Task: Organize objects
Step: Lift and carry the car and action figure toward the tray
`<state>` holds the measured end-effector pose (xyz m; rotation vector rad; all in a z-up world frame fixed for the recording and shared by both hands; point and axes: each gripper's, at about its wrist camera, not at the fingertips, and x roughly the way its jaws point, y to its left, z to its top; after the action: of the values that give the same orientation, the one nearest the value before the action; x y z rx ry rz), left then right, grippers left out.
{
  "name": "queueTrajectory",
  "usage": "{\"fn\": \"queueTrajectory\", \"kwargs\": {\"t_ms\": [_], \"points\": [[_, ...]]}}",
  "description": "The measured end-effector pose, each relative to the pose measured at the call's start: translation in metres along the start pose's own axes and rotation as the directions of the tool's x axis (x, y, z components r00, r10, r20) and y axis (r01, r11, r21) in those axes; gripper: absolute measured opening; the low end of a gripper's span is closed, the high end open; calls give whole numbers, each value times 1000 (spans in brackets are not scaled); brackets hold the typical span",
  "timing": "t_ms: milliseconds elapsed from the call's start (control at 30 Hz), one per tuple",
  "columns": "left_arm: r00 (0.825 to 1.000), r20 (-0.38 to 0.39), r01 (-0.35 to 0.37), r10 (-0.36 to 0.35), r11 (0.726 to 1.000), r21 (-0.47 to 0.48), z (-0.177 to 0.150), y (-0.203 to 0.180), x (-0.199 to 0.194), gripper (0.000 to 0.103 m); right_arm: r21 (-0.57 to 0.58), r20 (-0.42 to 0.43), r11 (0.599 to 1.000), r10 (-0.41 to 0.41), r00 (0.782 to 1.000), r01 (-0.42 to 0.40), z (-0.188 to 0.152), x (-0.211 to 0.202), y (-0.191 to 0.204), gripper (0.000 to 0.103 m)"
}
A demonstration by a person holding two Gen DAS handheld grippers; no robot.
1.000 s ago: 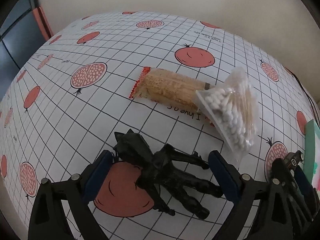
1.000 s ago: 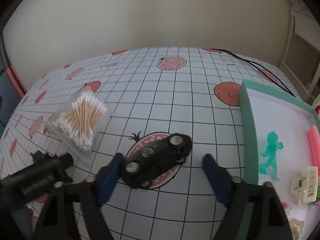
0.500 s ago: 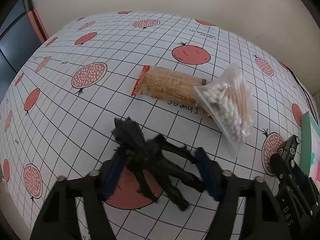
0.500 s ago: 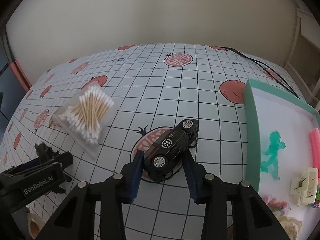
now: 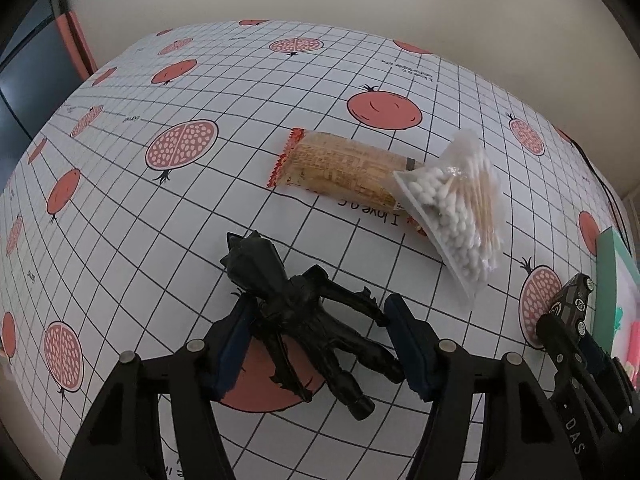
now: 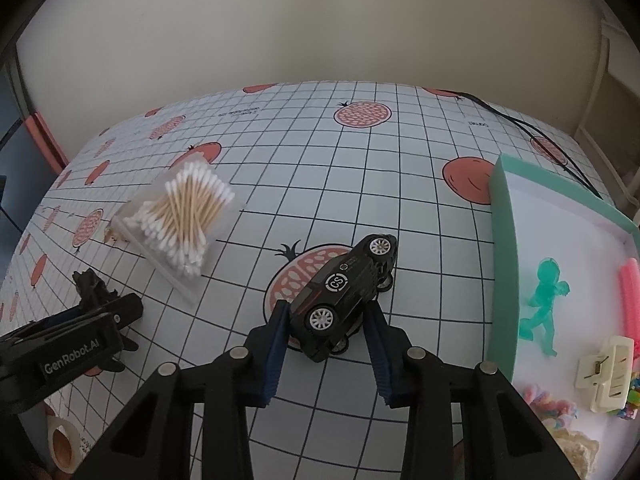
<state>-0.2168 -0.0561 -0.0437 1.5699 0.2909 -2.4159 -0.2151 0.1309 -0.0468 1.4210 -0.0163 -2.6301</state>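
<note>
A black winged toy figure (image 5: 260, 264) lies on the pomegranate-print tablecloth (image 5: 160, 240). My left gripper (image 5: 318, 314) is shut on its body, one blue pad on each side. A black toy car (image 6: 344, 280) is tipped on its side with its near end between the pads of my right gripper (image 6: 327, 310), which is shut on it. The left wrist view also shows the car (image 5: 570, 304) at the far right, in the right gripper (image 5: 568, 344). The left gripper (image 6: 100, 312) shows at the lower left of the right wrist view.
A bag of cotton swabs (image 5: 456, 208) overlaps a snack packet (image 5: 340, 168) behind the figure. At the right a teal-rimmed tray (image 6: 504, 260) holds a green figurine (image 6: 544, 304), a cream clip (image 6: 608, 372) and small coloured items. A tape roll (image 6: 60, 444) sits lower left; a cable (image 6: 532, 132) runs far right.
Both grippers stood open around their toys and have since closed on them. The car, which lay wheels-up, has tipped onto its side between the right pads.
</note>
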Motion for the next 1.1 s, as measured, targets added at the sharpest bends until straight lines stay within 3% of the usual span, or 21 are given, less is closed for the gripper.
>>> {"fn": "queueTrajectory", "kwargs": {"t_ms": [233, 533, 800, 1100], "points": [[1000, 18, 12, -11, 999, -36, 2, 7, -8, 67, -6, 22, 1000, 19, 1000, -19, 1, -8, 4, 39], [994, 112, 16, -13, 1000, -23, 8, 3, -39, 67, -21, 87, 999, 50, 995, -48, 7, -29, 7, 39], [975, 220, 22, -36, 998, 63, 5, -24, -71, 67, -41, 151, 998, 55, 987, -50, 10, -54, -1, 39], [954, 284, 43, -96, 981, 190, -8, -67, -96, 67, 21, 190, 1000, 12, 982, -17, 11, -75, -45, 39]]}}
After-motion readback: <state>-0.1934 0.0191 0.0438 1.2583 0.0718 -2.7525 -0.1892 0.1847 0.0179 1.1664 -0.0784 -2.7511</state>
